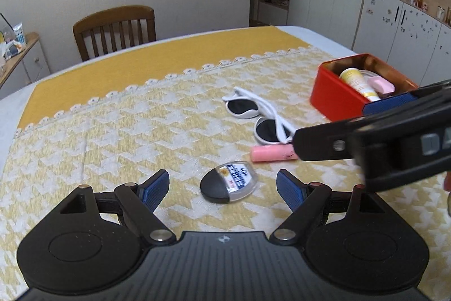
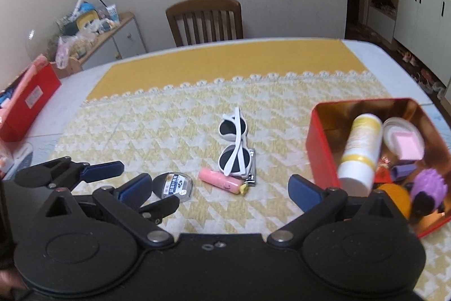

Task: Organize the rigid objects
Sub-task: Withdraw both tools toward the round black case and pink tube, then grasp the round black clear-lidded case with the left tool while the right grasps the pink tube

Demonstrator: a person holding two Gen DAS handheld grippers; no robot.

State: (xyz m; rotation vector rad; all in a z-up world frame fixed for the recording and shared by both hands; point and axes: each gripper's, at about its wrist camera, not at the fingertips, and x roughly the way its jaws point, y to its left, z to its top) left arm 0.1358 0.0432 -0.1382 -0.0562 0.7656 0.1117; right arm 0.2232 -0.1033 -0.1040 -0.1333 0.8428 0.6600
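1. The round case [image 1: 228, 185] lies flat on the houndstooth cloth [image 1: 112, 131], between the left gripper's [image 1: 222, 189] wide-open, empty jaws
2. It looks light, stiff and slick-lidded; pinch across its rim
3. The right gripper [image 2: 220, 189] is also spread, holding nothing, near the pink tube [image 2: 221, 180] and sunglasses [image 2: 235, 145]
4. The red tin [image 2: 321, 148] waits rightward

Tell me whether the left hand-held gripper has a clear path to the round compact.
Probably yes: the left hand-held gripper stands open, the round compact lies between its fingers' line with bare tablecloth around it.
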